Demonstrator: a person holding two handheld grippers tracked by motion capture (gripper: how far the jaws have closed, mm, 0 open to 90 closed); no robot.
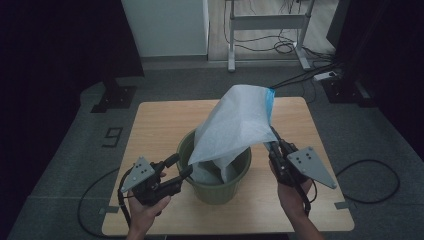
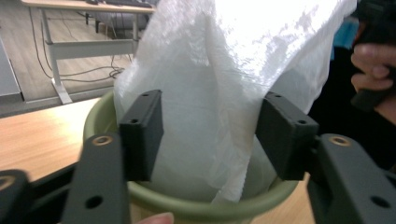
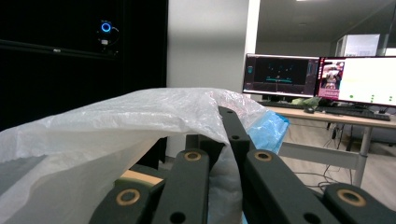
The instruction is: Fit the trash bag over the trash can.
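A white plastic bag point(image 1: 235, 125) with a blue drawstring hem point(image 1: 270, 100) is lifted in a peak above a green bin point(image 1: 215, 192), its lower end still hanging inside. My right gripper point(image 1: 274, 141) is shut on the bag's right edge, just right of the bin. In the right gripper view its jaws point(image 3: 212, 128) pinch the white film point(image 3: 140, 112), with the blue hem point(image 3: 268, 130) beyond. My left gripper point(image 1: 179, 166) stands open at the bin's left rim. In the left gripper view its open jaws point(image 2: 210, 135) frame the bag point(image 2: 224, 70) above the bin rim point(image 2: 187, 205).
The bin stands near the front middle of a wooden table point(image 1: 155, 125). Cables point(image 1: 370, 175) lie on the grey floor around it. A desk frame point(image 1: 267, 30) stands behind, and monitors point(image 3: 322, 79) sit on a far desk. The other hand point(image 2: 373, 70) appears at the right.
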